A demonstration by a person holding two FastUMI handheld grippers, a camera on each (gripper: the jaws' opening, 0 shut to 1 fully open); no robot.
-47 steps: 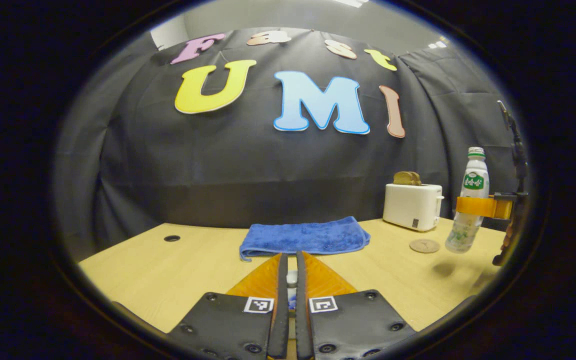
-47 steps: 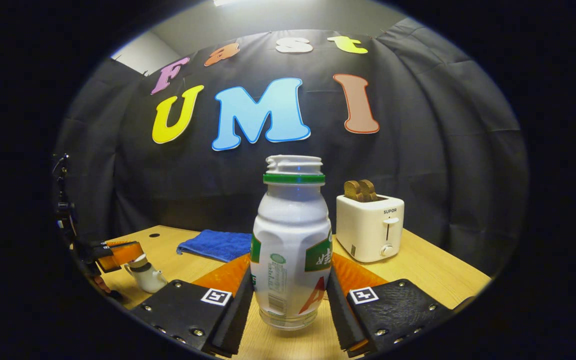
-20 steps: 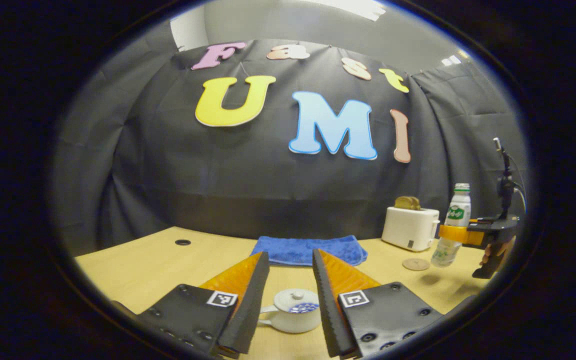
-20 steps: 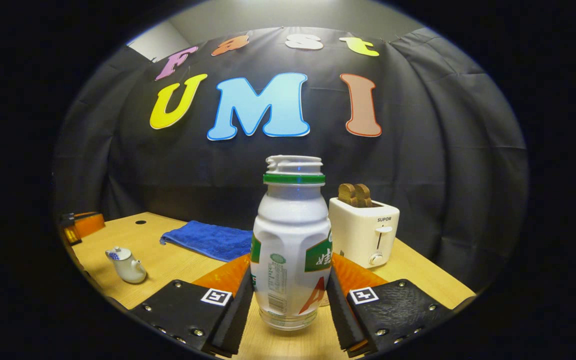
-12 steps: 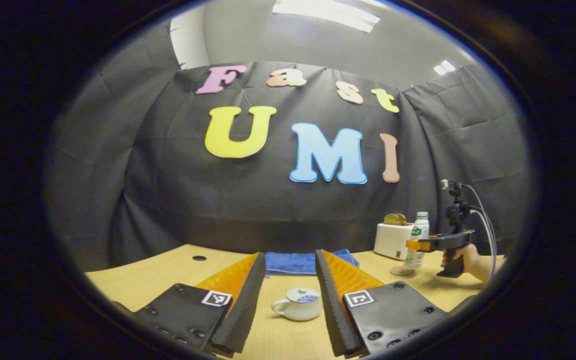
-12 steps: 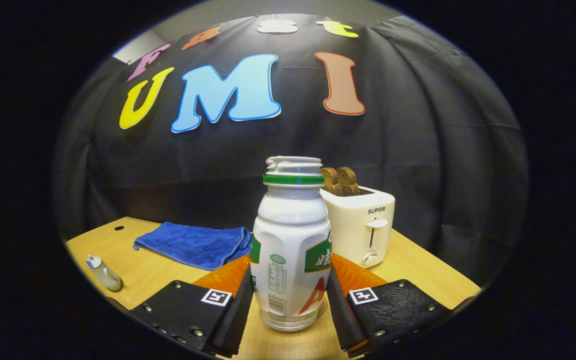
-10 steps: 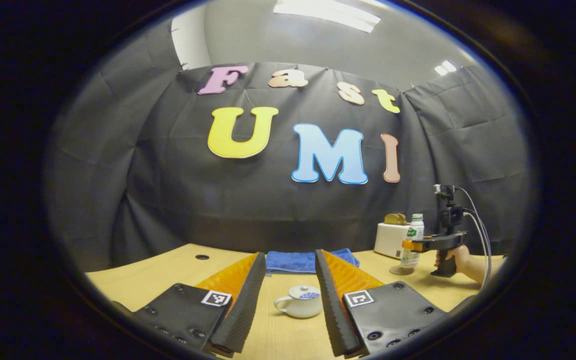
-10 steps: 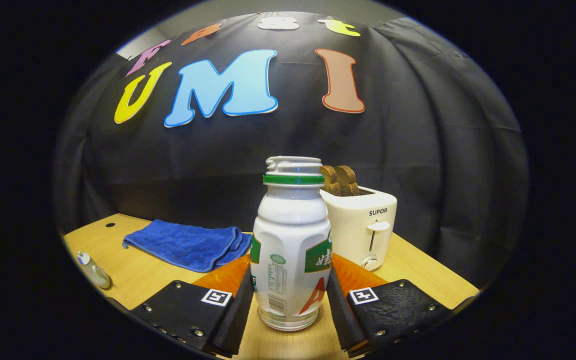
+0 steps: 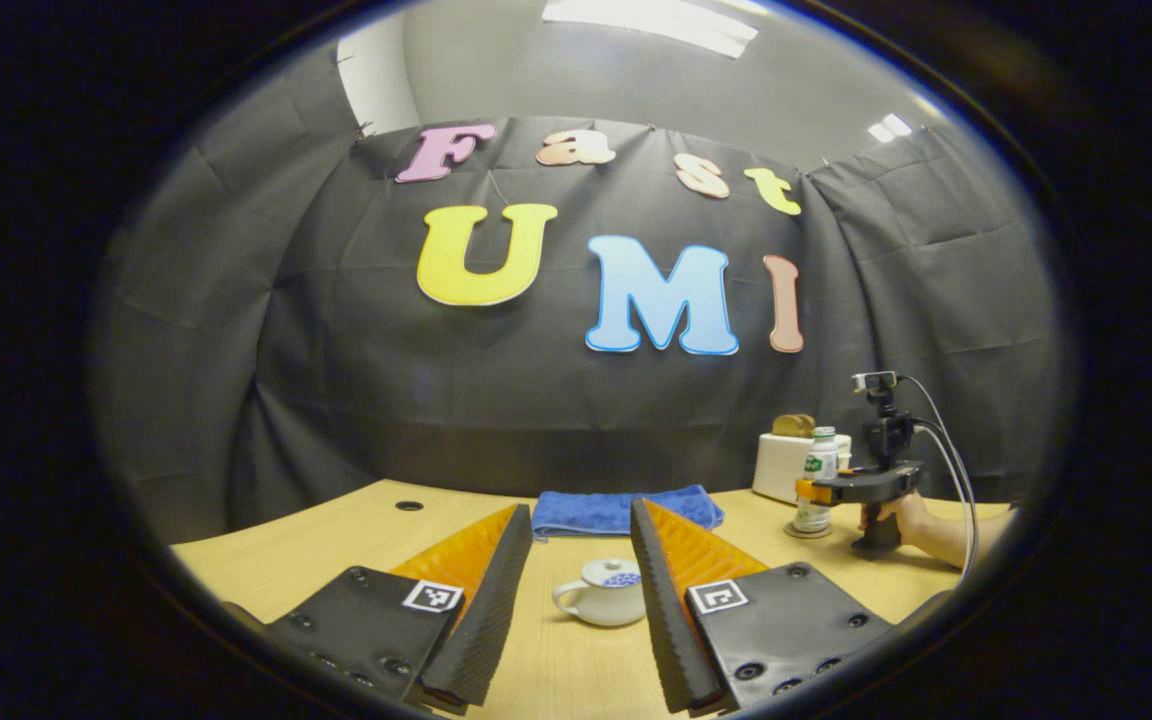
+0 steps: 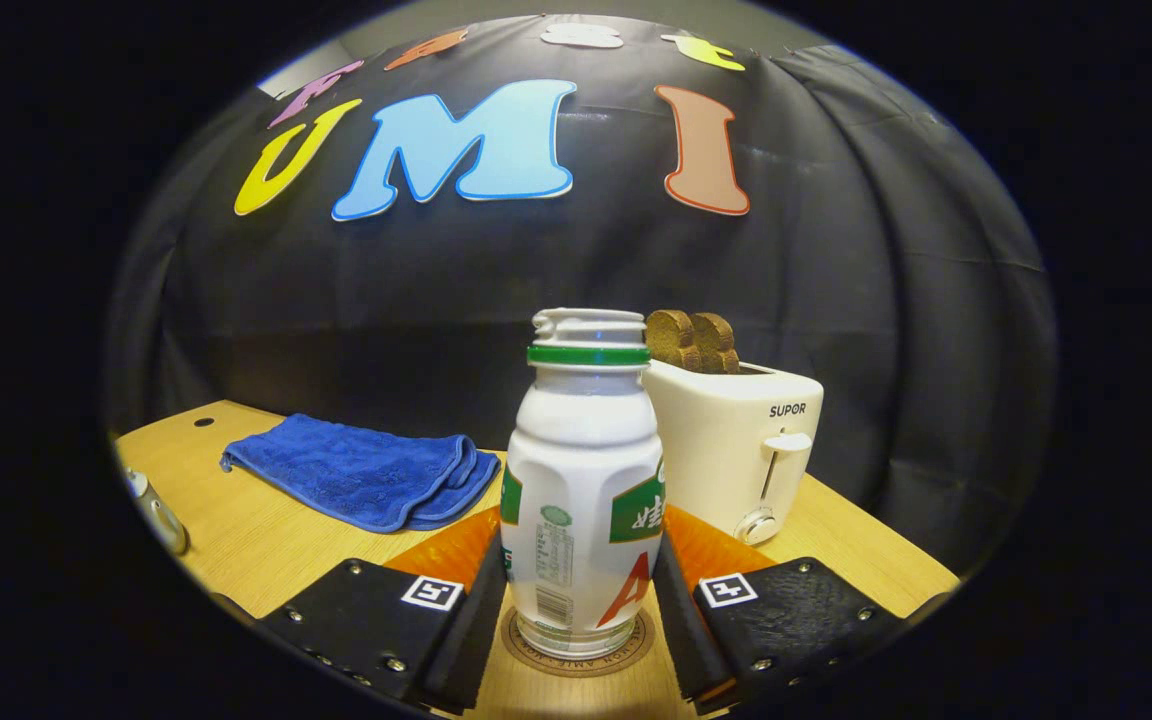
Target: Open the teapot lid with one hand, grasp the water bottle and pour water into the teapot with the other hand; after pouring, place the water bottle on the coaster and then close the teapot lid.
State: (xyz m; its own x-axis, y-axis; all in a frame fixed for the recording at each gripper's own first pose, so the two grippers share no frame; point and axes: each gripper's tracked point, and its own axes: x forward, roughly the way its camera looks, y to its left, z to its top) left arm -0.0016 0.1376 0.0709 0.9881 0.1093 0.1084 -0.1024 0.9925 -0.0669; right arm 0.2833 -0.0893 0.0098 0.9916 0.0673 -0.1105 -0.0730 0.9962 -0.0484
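A: Where does the water bottle (image 10: 584,490) stand?

B: Upright on the coaster (image 10: 576,648), held between both fingers of the right gripper (image 10: 578,590), just in front of the toaster (image 10: 736,450).

A: And the left gripper (image 9: 568,600)?

B: Its fingers are spread wide, holding nothing. The teapot (image 9: 601,605) sits on the surface (image 9: 336,530) between them, untouched, its lid (image 9: 609,573) on. A blue towel (image 9: 626,510) lies beyond.

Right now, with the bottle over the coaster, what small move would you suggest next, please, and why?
Probably open the right tongs and back off. The water bottle stands upright on the coaster, both fingers pressing its sides. The teapot already wears its lid, between the open left tongs.
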